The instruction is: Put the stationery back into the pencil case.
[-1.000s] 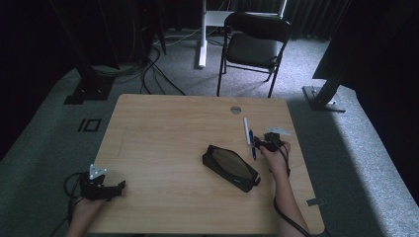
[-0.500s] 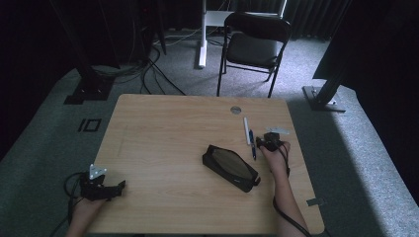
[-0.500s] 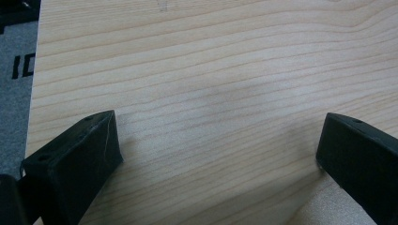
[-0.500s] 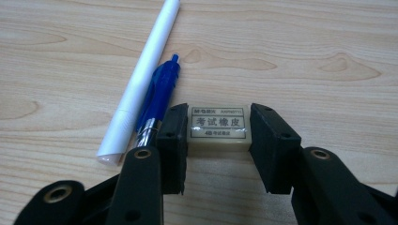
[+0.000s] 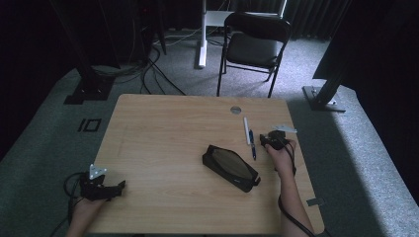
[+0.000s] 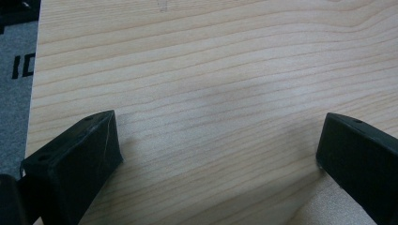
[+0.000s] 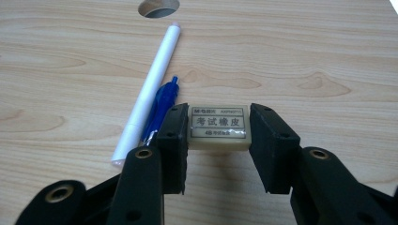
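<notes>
A cream eraser (image 7: 218,127) with a printed label lies on the wooden table (image 5: 163,133), and my right gripper (image 7: 218,121) is shut on it, one pad pressing on each end. Its jaws have just been closing with the eraser between them. Just left of the eraser lie a white pen (image 7: 150,93) and a blue pen (image 7: 163,105), side by side. In the high view the right gripper (image 5: 273,140) sits near the table's right edge, beside the white pen (image 5: 246,131). My left gripper (image 5: 116,187) rests at the front left corner, open over bare wood (image 6: 220,140).
A black pencil case (image 5: 230,167) lies slantwise in the middle of the table, left of my right hand. A round cable hole (image 5: 235,109) sits near the far edge. A black folding chair (image 5: 254,47) stands beyond the table, with cables on the floor.
In the high view the right gripper has shifted slightly beside the pens. The left hand has kept still.
</notes>
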`<state>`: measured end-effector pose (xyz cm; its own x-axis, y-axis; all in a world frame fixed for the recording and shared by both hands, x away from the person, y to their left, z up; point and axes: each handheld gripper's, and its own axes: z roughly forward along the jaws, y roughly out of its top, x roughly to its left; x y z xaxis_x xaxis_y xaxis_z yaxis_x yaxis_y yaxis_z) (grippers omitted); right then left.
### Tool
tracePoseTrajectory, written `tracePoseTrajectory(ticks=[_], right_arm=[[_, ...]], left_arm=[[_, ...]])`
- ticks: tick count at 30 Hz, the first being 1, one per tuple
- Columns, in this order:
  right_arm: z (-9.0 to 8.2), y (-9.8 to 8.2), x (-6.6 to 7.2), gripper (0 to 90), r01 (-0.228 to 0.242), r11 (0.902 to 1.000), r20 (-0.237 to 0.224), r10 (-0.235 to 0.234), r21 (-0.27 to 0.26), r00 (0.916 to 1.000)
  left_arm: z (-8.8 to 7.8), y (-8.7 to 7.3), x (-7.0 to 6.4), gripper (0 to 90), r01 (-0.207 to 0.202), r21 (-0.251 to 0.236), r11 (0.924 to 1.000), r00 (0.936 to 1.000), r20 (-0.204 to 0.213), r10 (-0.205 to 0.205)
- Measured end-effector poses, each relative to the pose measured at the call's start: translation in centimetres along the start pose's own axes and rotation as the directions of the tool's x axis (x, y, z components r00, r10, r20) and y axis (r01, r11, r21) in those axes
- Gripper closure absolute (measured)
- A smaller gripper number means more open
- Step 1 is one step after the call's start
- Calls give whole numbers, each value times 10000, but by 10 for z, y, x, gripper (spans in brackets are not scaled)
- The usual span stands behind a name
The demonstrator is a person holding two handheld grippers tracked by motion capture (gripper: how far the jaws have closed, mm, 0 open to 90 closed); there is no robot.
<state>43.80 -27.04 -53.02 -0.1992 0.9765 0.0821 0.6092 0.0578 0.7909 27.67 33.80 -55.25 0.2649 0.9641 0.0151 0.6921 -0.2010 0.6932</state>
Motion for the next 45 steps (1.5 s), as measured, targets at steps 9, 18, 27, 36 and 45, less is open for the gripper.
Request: tracePoseTrajectory(ticks=[9, 18, 27, 36, 45], right_arm=[[-15, 0, -4, 591, 112, 9999, -280, -114, -67, 9995], [-36, 9, -2, 591, 541, 9975, -588, -568, -461, 9967], [-57, 19, 6, 591, 1018, 9913, -1067, -1104, -831, 9881], [-72, 23, 12, 591, 1326, 9854, -1533, -1480, -1065, 9770], [-89, 27, 26, 591, 1761, 9742, -2069, -2030, -1411, 9571]], left_arm=[[0, 0, 0, 3, 0, -1, 10000, 10000, 0, 0], [0, 0, 0, 3, 2, 0, 10000, 10000, -1, -2], [0, 0, 0, 3, 0, -1, 10000, 10000, 0, 0], [0, 0, 0, 3, 0, -2, 10000, 10000, -1, 0], [0, 0, 0, 3, 0, -1, 10000, 10000, -1, 0]])
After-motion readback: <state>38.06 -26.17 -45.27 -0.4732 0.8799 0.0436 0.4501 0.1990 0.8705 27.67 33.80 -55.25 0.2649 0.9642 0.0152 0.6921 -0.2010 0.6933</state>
